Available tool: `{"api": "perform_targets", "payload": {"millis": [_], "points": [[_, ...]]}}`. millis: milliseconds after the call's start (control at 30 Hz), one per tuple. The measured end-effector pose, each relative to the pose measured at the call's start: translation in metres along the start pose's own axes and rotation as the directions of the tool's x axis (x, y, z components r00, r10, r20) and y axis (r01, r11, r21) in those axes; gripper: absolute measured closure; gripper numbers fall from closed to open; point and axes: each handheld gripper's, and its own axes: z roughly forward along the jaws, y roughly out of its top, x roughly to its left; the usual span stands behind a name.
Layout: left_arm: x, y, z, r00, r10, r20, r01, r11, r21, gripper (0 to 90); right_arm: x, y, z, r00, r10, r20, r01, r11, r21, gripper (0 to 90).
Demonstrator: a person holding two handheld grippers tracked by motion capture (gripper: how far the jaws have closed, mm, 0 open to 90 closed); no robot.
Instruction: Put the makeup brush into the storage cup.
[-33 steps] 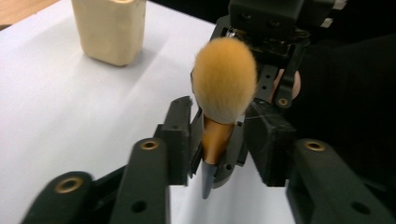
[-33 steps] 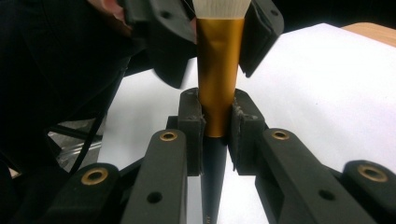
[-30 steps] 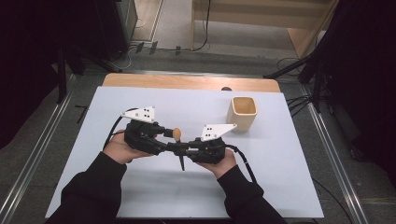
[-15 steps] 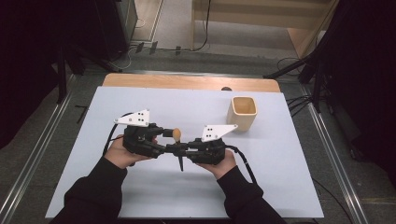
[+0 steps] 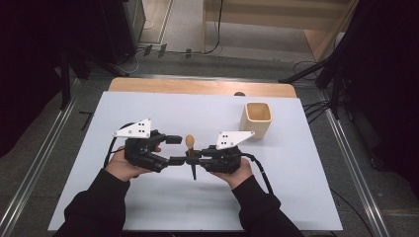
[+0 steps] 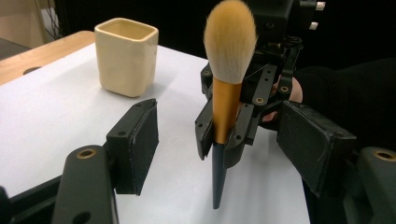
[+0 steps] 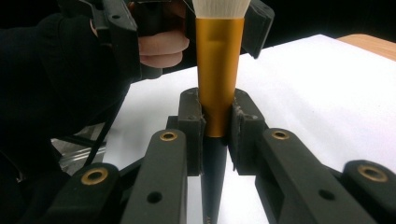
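White table [image 5: 148,207] below: the right gripper [image 5: 193,159] clamps the brush [image 6: 227,100] upright by its gold ferrule. The left gripper [image 5: 174,150], jaws just opening, flanks it untouching. Light and stiff, with soft bristles: hold the ferrule.

A cream square cup [image 5: 256,118] stands upright on the white desk [image 5: 148,103], near its far right corner and well in from the right edge. Its mouth is open and its inside looks pale wood-coloured. A strip of bare wooden board [image 5: 197,88] runs along the desk's far edge. Metal rails [image 5: 44,163] flank the left and right edges, with black cables [image 5: 316,106] trailing on the grey floor [image 5: 188,61] beyond.
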Motion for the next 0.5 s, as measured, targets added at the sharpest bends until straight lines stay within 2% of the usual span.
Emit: {"api": "perform_targets", "payload": {"millis": [300, 500], "points": [[0.004, -0.005, -0.009, 0.9995, -0.014, -0.03, 0.014, 0.9999, -0.008, 29.1, -0.002, 0.0, -0.003, 1.0, -0.001, 0.009, 0.001, 1.0, 0.008, 78.4], [0.005, -0.009, -0.014, 0.9989, -0.01, -0.045, 0.009, 0.9999, -0.014, 28.7, -0.003, 0.001, -0.007, 0.9998, -0.003, 0.019, 0.003, 1.0, 0.007, 78.4]]}}
